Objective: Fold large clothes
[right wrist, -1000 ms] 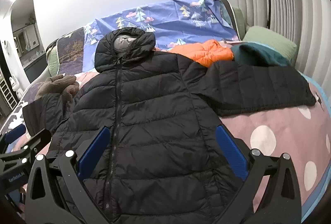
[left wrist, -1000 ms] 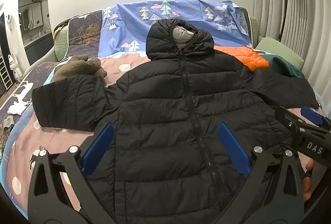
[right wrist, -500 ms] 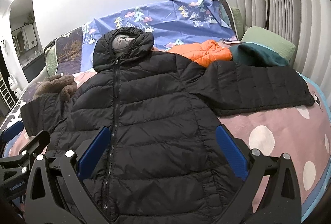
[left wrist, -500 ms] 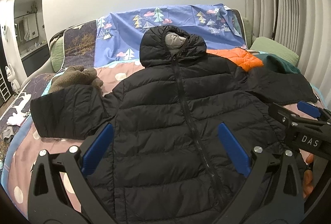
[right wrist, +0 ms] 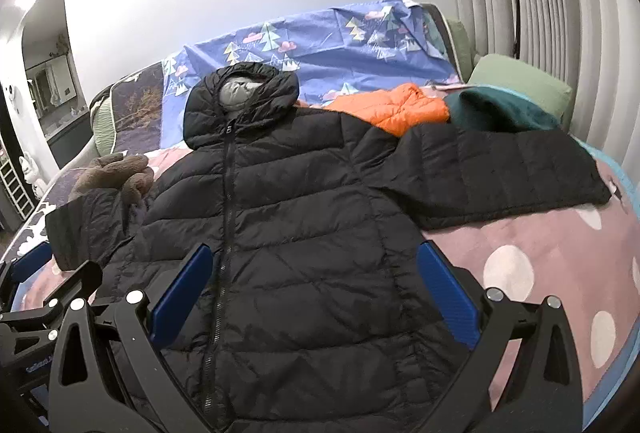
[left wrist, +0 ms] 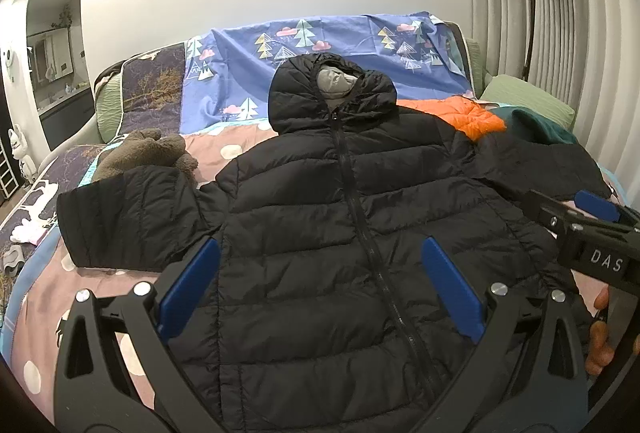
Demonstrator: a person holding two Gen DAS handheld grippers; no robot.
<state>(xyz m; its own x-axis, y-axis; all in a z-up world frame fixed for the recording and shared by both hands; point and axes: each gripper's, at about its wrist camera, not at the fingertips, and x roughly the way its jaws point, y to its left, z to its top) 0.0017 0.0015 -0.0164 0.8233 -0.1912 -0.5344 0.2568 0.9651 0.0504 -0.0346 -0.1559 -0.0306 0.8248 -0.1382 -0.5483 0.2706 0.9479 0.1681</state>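
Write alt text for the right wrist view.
A black quilted hooded jacket lies zipped and spread flat on a pink polka-dot bedspread, sleeves out. The open right gripper hovers over its hem; an orange puffer jacket lies behind.

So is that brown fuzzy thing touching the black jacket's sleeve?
Touching. In the right wrist view the brown fuzzy thing drapes over the black jacket sleeve's upper edge, with no gap between them.

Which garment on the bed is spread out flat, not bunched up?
The black puffer jacket, zipped, sleeves out to both sides. The orange jacket and teal garment lie crumpled behind it.
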